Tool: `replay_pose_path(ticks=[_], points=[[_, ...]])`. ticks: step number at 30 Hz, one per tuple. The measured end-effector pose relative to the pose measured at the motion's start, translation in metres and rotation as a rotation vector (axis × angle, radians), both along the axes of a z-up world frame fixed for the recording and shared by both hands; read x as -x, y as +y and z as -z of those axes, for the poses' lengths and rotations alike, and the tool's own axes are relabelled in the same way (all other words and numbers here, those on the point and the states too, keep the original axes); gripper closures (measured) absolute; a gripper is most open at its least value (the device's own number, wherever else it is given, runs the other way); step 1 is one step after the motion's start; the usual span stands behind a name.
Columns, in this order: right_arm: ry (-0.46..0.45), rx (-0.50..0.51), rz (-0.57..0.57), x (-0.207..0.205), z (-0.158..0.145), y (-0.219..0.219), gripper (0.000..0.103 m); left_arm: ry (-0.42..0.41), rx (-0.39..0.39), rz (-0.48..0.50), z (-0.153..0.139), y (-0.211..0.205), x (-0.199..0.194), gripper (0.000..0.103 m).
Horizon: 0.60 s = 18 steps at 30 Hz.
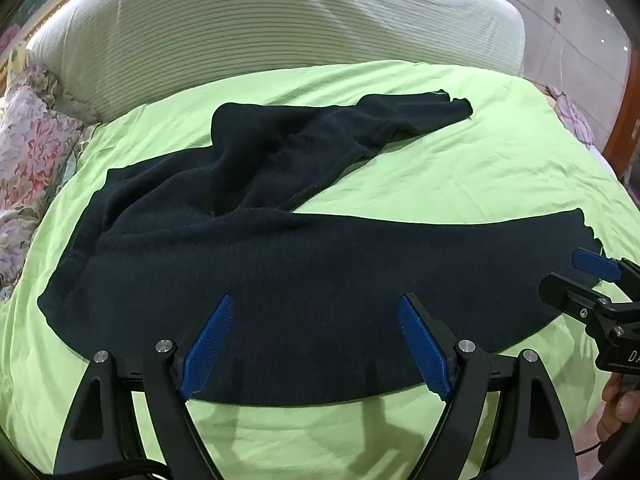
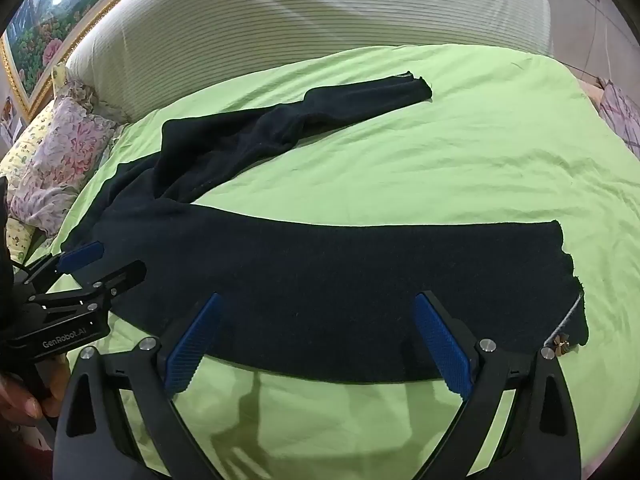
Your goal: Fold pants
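Observation:
Dark navy pants (image 1: 280,280) lie spread on a light green bed cover (image 1: 460,160). One leg runs straight across in front of me; the other is crumpled and angles toward the back right. My left gripper (image 1: 316,312) is open, its blue pads over the near leg's middle, holding nothing. My right gripper (image 2: 316,312) is open over the same leg nearer its hem (image 2: 572,280). Each gripper shows in the other view: the right gripper (image 1: 576,276) at the right edge, the left gripper (image 2: 104,260) at the left edge by the waist, both open.
A striped white headboard cushion (image 1: 280,28) stands behind the bed. Floral pillows (image 1: 32,152) lie at the left. A framed painting (image 2: 48,28) hangs at the back left. The green cover (image 2: 440,152) stretches between the two legs.

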State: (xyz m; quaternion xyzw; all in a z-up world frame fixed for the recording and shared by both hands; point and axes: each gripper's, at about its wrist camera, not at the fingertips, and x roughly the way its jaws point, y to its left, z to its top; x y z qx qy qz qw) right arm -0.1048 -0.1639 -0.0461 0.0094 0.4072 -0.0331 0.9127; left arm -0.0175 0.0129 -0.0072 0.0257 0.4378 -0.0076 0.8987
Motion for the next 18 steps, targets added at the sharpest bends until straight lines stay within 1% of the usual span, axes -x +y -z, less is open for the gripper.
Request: replay_pose_path(ticks=[6, 7, 11, 12, 18], points=[[0.009, 0.002, -0.008, 0.004, 0.001, -0.013, 0.007, 0.002, 0.006, -0.005, 0.002, -0.001, 0.003, 0.019], [0.004, 0.003, -0.007, 0.008, 0.004, -0.005, 0.007, 0.001, 0.007, -0.003, 0.002, -0.001, 0.003, 0.019], [0.001, 0.005, -0.004, -0.002, 0.004, 0.006, 0.007, 0.001, 0.012, -0.003, 0.001, 0.001, 0.002, 0.019], [-0.007, 0.007, -0.008, 0.005, 0.009, 0.001, 0.007, 0.001, 0.013, -0.005, 0.001, 0.001, 0.001, 0.019], [-0.008, 0.007, -0.011, 0.004, 0.007, 0.003, 0.007, 0.003, 0.017, -0.016, 0.002, 0.003, 0.001, 0.019]])
